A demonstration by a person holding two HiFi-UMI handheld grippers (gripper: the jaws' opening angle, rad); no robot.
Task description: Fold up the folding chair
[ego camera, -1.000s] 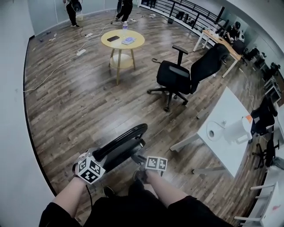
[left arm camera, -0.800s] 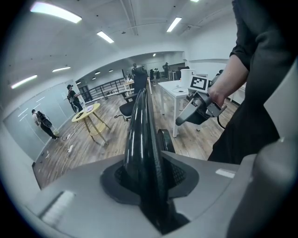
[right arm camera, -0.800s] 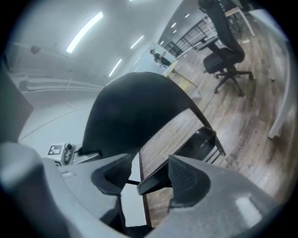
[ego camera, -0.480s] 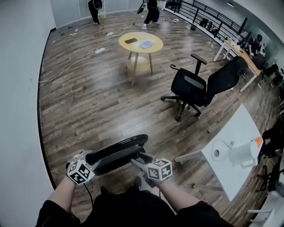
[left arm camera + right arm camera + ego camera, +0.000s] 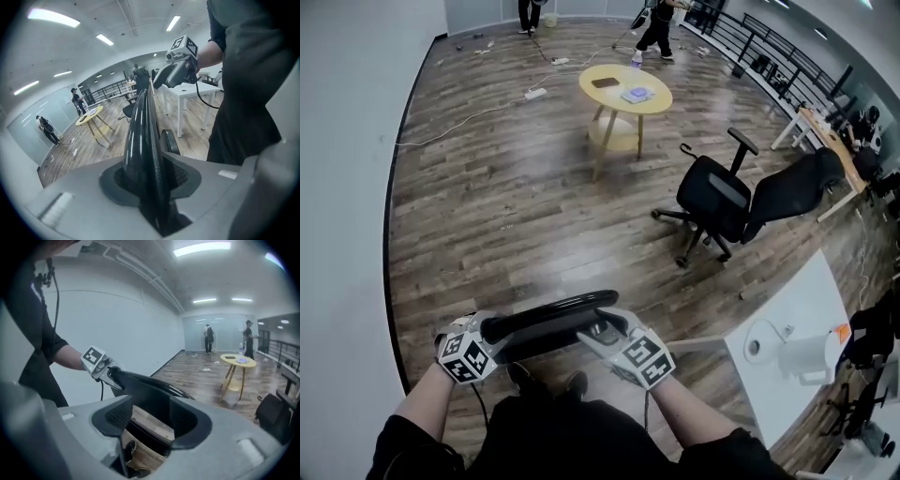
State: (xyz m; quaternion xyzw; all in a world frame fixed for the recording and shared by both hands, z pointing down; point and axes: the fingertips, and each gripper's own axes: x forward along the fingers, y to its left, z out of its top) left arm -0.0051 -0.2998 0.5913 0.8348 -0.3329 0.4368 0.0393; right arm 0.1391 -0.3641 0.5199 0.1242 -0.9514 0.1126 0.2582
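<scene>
1 black folding chair (image 5: pixel 546 321) held over the wooden floor (image 5: pixel 506 216). The left hand-held gripper (image 5: pixel 492 332) clamps its rim narrowly; the right hand-held gripper (image 5: pixel 600 330) grips the opposite end, jaws wider.

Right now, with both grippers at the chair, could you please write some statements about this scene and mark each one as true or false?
1. The left gripper is clamped on the black folding chair. True.
2. The right gripper hangs free, far from the folding chair. False: it is at the chair's other end, with part of the chair between its jaws.
3. The top of the round yellow table is bare. False: a few small things lie on it.
4. The black office chair stands on its wheeled base on the wooden floor. True.
</scene>
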